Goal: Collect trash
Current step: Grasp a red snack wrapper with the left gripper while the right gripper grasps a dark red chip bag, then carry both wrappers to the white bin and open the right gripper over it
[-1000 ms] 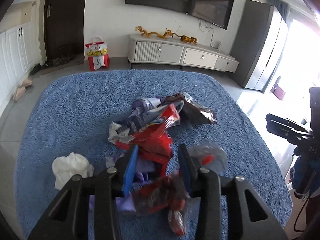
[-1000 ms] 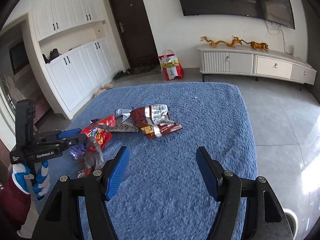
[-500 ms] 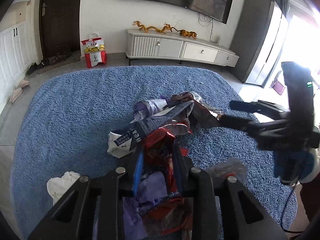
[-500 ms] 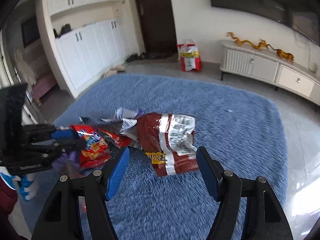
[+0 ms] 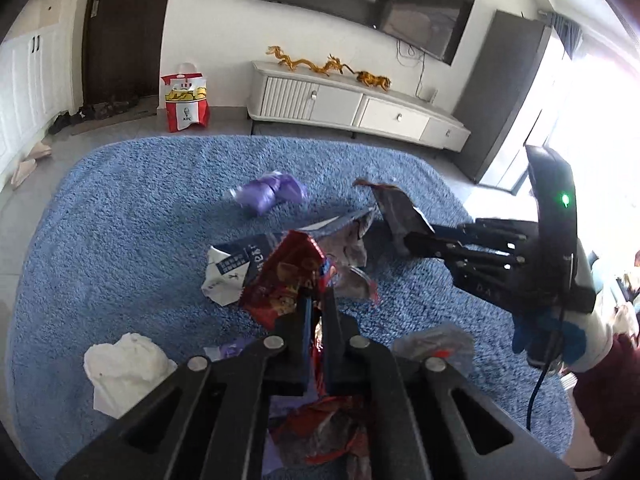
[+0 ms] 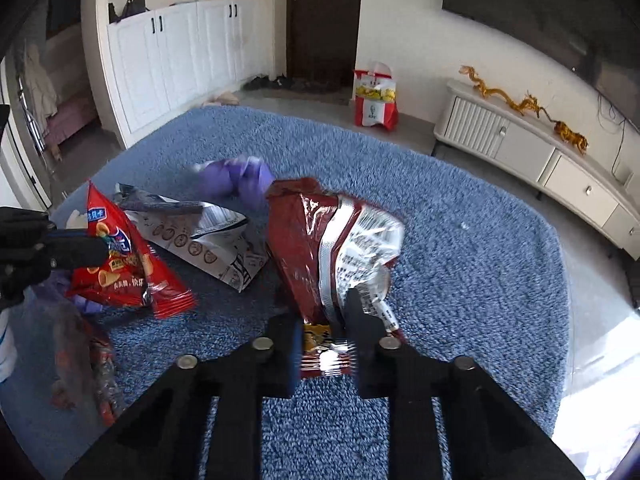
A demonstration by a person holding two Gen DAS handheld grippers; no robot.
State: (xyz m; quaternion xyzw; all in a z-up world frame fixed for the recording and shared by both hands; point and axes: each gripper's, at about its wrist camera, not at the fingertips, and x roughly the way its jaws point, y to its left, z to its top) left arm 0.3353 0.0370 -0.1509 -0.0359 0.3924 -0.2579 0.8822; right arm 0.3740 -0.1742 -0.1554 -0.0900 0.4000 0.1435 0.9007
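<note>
Snack wrappers lie on a blue shag rug. My left gripper is pinched shut on a crumpled red snack bag, which the right wrist view shows hanging from its fingers. My right gripper has its jaws closing, and the pads press the lower edge of a dark red foil bag. The left wrist view shows that bag at the right gripper's tips. A white and navy wrapper lies between the two bags. Behind them is a purple wrapper.
A white tissue wad sits on the rug at lower left, and a clear plastic wrapper at lower right. More red scraps lie under my left gripper. A KFC bag and a white TV cabinet stand beyond the rug.
My right gripper swung in over the pile and its jaws closed on the dark red bag. My left jaws squeezed shut on the red bag. The purple wrapper now lies apart from the pile.
</note>
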